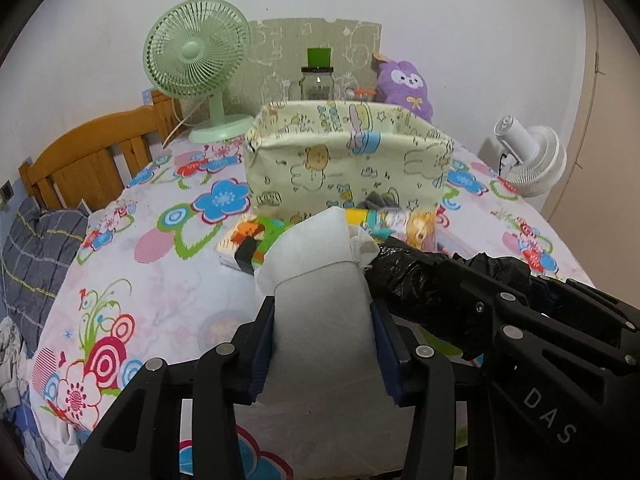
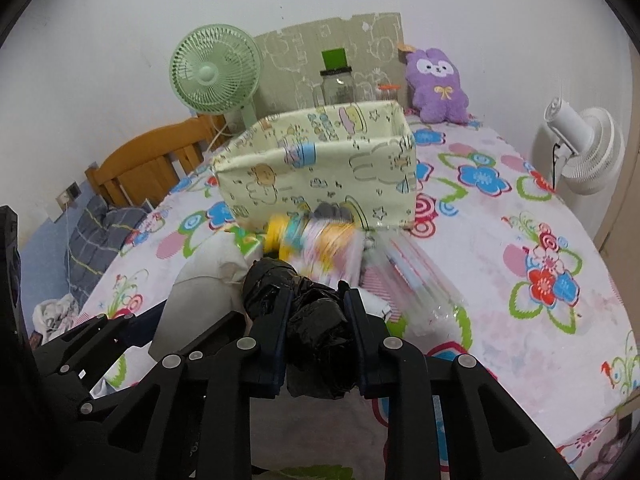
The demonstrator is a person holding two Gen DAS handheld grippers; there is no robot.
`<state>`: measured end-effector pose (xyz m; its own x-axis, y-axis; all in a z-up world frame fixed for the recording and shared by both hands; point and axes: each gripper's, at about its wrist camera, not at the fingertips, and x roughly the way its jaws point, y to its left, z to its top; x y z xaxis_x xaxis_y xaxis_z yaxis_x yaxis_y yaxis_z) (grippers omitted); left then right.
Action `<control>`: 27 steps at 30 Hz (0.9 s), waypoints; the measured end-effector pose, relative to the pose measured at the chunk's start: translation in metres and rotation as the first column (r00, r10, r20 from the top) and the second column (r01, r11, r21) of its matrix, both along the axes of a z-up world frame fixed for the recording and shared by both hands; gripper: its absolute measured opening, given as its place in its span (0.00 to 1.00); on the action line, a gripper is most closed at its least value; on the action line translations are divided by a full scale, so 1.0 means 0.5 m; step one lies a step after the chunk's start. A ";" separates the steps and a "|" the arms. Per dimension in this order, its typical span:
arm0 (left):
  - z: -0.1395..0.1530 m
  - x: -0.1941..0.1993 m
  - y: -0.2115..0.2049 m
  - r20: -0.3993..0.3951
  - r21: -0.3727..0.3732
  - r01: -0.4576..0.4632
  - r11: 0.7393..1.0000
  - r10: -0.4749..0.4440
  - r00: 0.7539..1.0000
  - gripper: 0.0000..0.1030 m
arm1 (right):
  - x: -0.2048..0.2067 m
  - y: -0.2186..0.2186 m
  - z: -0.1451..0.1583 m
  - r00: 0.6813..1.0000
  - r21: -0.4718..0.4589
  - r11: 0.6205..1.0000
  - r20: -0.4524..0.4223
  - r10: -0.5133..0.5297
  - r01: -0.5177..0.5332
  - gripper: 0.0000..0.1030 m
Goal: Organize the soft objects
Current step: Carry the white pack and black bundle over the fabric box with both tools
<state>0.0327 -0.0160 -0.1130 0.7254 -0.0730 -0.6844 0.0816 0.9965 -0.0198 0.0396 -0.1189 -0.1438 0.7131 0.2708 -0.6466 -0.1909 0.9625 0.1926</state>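
Two black two-finger grippers were in use over a bed covered with a white floral-print sheet [image 2: 520,216]. The left gripper [image 1: 324,344] was clamped on a white soft fabric bundle [image 1: 320,280], its blue-padded fingers [image 1: 262,356] pressing both sides; the bundle's upper end projected forward past the fingertips. The right gripper [image 2: 316,336] was clamped on a crumpled black plastic bundle [image 2: 316,320], which bulged out ahead of and below the fingers. Both bundles were held side by side, the black one to the right of the white one, and appeared clear of the sheet.

Beyond them stood a pale yellow cartoon-print fabric storage bin [image 2: 320,168], open at the top and upright on the sheet. Against its near wall lay several colourful packaged items [image 2: 312,240], blurred in the right wrist view, with a clear plastic packet [image 2: 412,280] just beside them.

At the head of the bed were a mint-green desk fan [image 1: 196,60], a glass jar with a green-topped lid [image 1: 318,76] and a purple plush toy [image 2: 438,88]. A white fan [image 2: 580,148] stood off the right edge. A wooden headboard [image 1: 88,152] showed at the left.
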 end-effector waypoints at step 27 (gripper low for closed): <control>0.128 0.020 -0.024 0.116 -0.005 0.002 1.000 -0.002 0.993 0.45 | 0.013 -0.029 0.136 0.994 0.007 0.999 0.101 -0.043 0.043 0.28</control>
<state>0.0427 -0.0283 -0.0491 0.7999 -0.0781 -0.5950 0.0857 0.9962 -0.0155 0.0459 -0.1335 -0.0756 0.7857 0.2413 -0.5697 -0.1680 0.9694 0.1789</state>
